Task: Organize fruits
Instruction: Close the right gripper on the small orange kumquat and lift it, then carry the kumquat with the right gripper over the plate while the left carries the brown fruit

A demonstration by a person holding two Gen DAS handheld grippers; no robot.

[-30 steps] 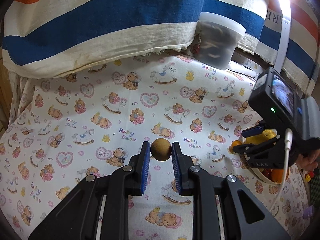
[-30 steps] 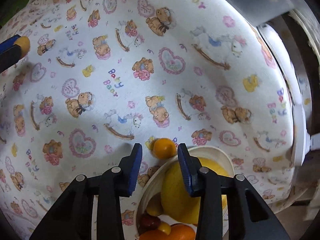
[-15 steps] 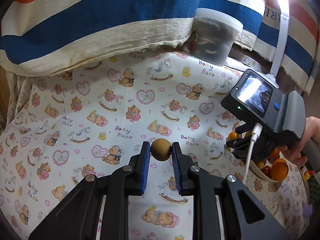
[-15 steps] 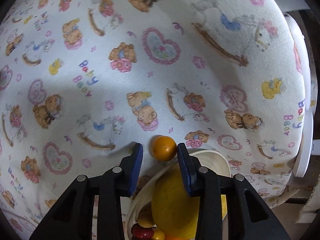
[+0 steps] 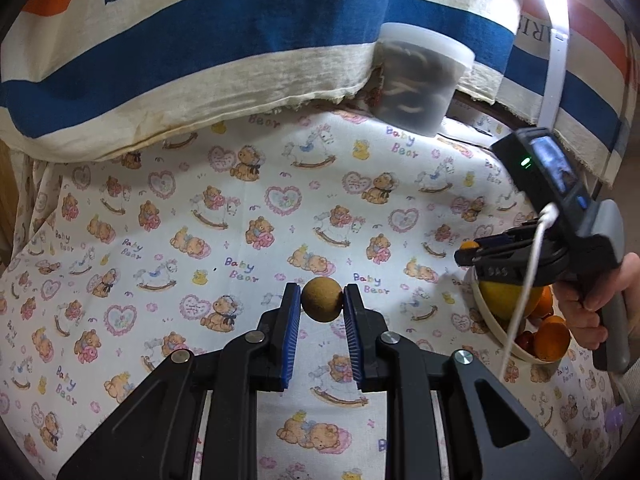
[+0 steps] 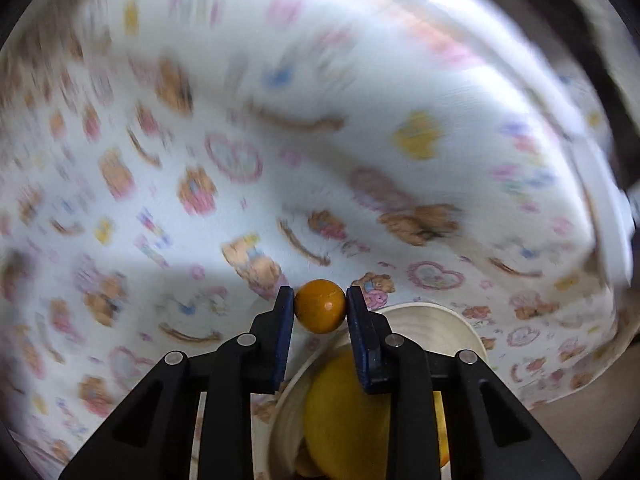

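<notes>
left tongs clamped on brown ball, right tongs just closed on orange fruit (above bowl)

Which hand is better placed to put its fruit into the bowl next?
Right, probably: its tongs grip the small orange fruit just above the bowl. The left tongs hold a brown ball farther away.

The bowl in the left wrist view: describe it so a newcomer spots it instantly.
Start from the teddy-bear cloth and go to its right edge. Under the right gripper sits a cream bowl, the only dish holding piled fruit, including a big yellow fruit.
</notes>
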